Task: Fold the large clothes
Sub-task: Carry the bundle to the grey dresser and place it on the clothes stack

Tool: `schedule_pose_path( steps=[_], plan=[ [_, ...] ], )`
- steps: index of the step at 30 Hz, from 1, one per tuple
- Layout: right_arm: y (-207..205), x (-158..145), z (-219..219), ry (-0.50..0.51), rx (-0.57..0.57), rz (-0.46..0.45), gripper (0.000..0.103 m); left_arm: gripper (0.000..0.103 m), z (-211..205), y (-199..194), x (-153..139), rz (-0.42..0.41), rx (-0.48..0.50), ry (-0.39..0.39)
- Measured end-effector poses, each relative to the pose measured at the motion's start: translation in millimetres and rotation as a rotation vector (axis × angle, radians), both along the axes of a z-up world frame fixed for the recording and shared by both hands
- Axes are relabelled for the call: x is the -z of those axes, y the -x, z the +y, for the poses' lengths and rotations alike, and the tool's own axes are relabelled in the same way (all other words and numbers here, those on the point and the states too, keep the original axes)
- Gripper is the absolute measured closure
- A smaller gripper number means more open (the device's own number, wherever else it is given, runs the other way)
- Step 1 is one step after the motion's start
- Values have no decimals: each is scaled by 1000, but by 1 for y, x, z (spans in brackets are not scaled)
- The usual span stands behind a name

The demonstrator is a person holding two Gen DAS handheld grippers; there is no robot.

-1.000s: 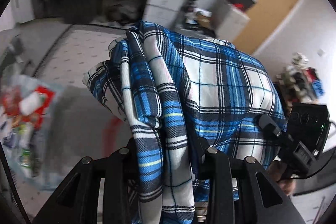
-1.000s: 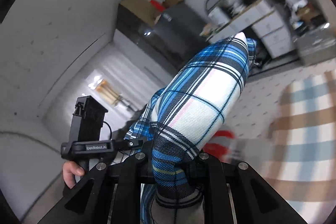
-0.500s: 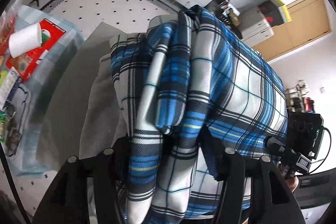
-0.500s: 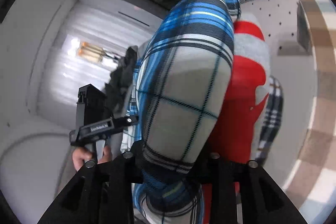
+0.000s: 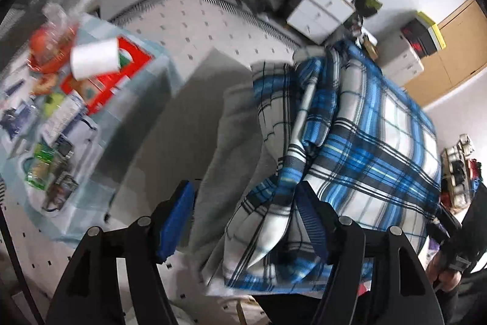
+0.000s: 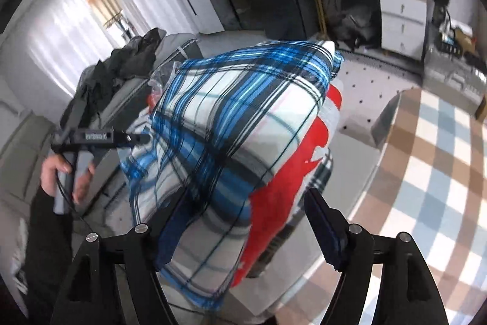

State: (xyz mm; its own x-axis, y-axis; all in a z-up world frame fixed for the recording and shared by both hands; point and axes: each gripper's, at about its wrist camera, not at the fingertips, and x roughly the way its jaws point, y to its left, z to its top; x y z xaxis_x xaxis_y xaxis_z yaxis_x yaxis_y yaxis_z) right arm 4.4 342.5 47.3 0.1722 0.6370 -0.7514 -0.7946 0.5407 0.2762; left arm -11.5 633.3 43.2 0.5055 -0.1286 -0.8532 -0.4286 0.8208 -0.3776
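Both tongs wide: left tongs (image 5: 245,221), right tongs (image 6: 248,229); plaid shirt (image 6: 231,118) btwn fingers, on red/grey garment (image 6: 292,160).

A lived-in home, a living room by the look of it: sheer curtains (image 6: 61,29) over a bright window, a grey sofa (image 6: 27,142) heaped with dark clothes (image 6: 121,63), white drawers (image 5: 322,11), a dotted rug (image 5: 197,29), a wooden door (image 5: 456,51).
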Motion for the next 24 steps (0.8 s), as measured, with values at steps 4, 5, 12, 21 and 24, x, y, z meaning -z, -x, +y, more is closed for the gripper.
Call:
schedule_pose_path(
  steps=[4,5,12,21,24],
  plan=[
    [27,11,-1,19,-38,-44,26,38,-37,14,-33,-110,73,-56],
    [29,12,-4,17,-36,-32,26,38,-48,14,-37,-135,102,-61],
    [37,16,-26,-38,24,42,25,38,-67,4,15,-53,105,-53],
    [146,-24,-127,-249,58,-396,0,38,-129,84,-33,-311,-91,-280],
    [190,-33,-155,-345,70,-554,0,27,-171,115,-47,-407,-116,-402]
  ],
)
